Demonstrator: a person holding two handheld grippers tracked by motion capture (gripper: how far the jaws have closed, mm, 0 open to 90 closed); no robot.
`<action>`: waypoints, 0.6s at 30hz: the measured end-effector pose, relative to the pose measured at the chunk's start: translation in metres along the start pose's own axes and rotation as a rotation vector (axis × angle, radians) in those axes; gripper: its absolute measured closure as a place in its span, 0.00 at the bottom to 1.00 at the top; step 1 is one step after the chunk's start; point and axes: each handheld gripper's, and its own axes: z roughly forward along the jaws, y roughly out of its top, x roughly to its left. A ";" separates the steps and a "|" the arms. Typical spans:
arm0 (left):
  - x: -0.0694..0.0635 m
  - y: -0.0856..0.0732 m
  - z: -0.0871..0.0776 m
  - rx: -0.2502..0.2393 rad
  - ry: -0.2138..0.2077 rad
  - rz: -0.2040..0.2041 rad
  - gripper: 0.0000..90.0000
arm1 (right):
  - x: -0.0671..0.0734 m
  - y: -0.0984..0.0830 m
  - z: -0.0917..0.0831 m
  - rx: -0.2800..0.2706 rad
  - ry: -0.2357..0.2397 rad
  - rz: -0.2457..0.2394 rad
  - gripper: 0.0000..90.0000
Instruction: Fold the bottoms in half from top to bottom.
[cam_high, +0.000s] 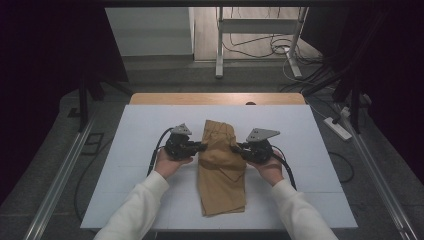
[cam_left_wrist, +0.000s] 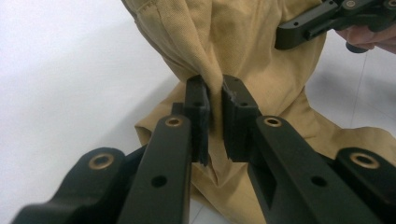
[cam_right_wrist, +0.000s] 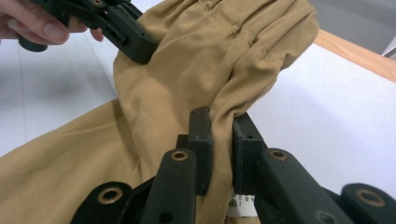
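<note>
A bare white table (cam_high: 130, 165) with a wooden far edge (cam_high: 215, 98) surrounds the work. At its centre lies a tan garment (cam_high: 220, 175), soft, creased woven cloth folded long. The left gripper (cam_high: 201, 147) at nine o'clock and the right gripper (cam_high: 235, 147) at three o'clock each pinch its bunched edge.

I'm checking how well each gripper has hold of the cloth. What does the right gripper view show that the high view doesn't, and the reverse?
Right gripper view alone: the right gripper shut on a bunched edge of the tan garment, and a small white label by its jaws. High view alone: the garment's full length on the white table, both white sleeves, and the floor cables beyond. Both: the garment pinched from either side, with the left gripper gripping opposite.
</note>
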 end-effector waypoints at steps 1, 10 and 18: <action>0.000 -0.001 0.000 0.001 -0.001 0.001 0.90 | 0.000 0.000 -0.001 -0.001 0.004 0.000 0.89; -0.004 -0.007 -0.002 0.014 -0.005 0.006 0.89 | 0.005 -0.004 -0.002 0.003 0.024 0.014 0.89; -0.008 -0.013 -0.003 0.027 -0.013 0.010 0.89 | 0.013 -0.006 -0.004 0.011 0.033 0.000 0.89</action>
